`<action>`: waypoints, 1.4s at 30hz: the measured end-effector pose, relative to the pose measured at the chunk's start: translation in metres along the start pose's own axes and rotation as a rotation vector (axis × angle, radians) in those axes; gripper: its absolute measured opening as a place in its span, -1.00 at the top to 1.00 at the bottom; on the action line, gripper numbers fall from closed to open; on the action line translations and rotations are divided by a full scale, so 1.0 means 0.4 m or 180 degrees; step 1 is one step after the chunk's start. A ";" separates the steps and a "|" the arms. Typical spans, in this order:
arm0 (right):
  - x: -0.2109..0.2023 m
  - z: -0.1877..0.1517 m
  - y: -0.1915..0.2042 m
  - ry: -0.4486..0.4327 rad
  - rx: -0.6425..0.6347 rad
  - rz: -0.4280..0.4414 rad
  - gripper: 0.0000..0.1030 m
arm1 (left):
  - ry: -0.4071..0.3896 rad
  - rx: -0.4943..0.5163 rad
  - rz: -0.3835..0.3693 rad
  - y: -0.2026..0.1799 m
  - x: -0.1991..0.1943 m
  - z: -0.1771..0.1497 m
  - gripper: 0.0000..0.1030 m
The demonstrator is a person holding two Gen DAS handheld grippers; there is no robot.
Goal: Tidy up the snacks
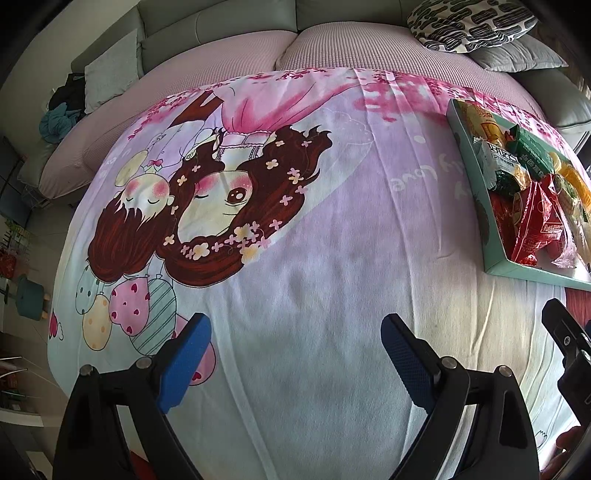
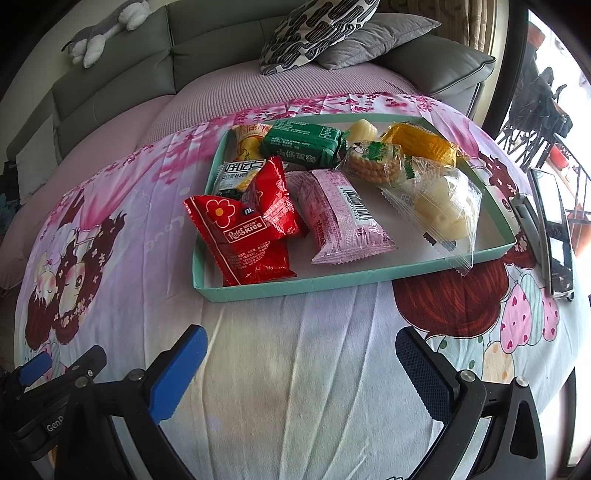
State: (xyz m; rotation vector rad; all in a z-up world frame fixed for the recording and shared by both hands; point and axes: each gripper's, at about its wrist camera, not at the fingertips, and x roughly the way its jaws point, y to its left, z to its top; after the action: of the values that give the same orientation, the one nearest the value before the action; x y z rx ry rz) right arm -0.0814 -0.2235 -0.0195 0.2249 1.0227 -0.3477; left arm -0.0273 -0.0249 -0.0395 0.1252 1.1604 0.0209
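Left gripper low over a cartoon-print blanket, jaws spread wide, nothing between them. Right gripper likewise wide and empty, just short of the near wall of a shallow teal tray resting on the same blanket.

All snacks inside the tray, loosely piled. At front left, a red Roter Kiss packet, partly over a second red pack whose print cannot be read. Beside it, a pink wrapped bar with barcode showing. Behind, a green packet, a white-labelled pouch mostly buried under the red ones, and an orange-yellow pack half hidden at the back corner. To the right, a round biscuit pack, a yellow corn-like snack, a pale lump of unclear kind, and a clear bag of pale pieces whose sealed end hangs over the tray's front rim.

From the left wrist view, tray cut off by the frame's right edge, contents bunched and hard to separate. A phone lying right of the tray, distorted near the lens edge. Sofa cushions behind.
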 end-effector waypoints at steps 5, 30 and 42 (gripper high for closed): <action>0.001 0.000 0.000 0.0002 -0.0001 0.0000 -1.00 | 0.0001 0.0003 0.0000 0.000 0.001 0.000 -0.81; 0.002 -0.002 0.001 0.0007 -0.0005 -0.0002 -1.00 | 0.0005 0.0004 0.0000 0.000 0.000 0.002 -0.81; 0.003 -0.001 0.000 0.0006 -0.0006 -0.0001 -1.00 | -0.0052 0.0018 -0.0003 -0.002 -0.008 -0.001 -0.81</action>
State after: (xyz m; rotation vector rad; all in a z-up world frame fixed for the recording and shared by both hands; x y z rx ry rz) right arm -0.0812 -0.2237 -0.0206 0.2234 1.0249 -0.3468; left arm -0.0289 -0.0260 -0.0368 0.1298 1.1442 0.0156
